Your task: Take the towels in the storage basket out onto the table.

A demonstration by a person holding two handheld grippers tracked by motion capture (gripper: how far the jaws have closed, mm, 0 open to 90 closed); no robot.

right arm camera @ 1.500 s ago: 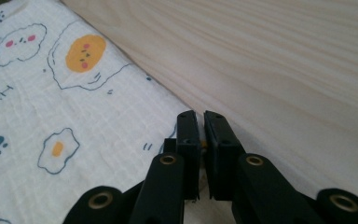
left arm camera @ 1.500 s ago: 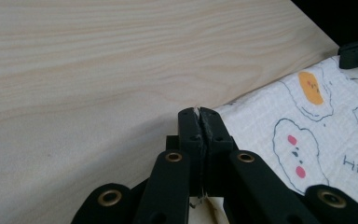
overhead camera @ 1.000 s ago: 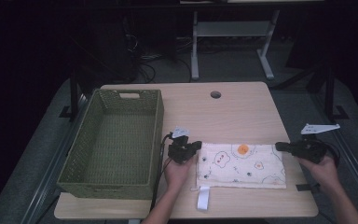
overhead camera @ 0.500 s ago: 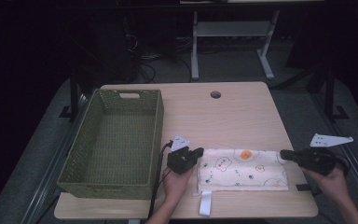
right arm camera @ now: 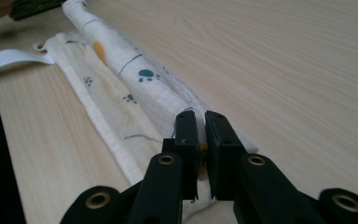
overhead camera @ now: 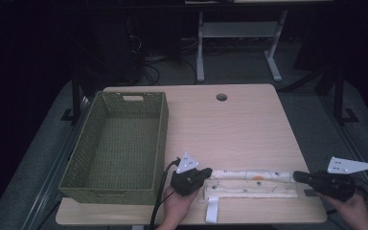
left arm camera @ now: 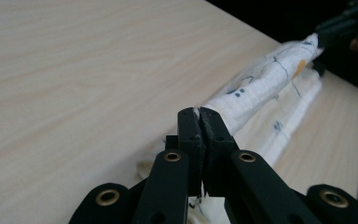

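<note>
Pale wooden desk under dim light, dark floor beyond. Nearest the person, a white printed cloth with paw marks lies partly folded along the front edge, its long axis running left to right between the hands. The left tool is clamped on the cloth's left end, the right tool pinches its right end, so each hand has one end. Farther left, well apart, stands a green woven basket.
</note>
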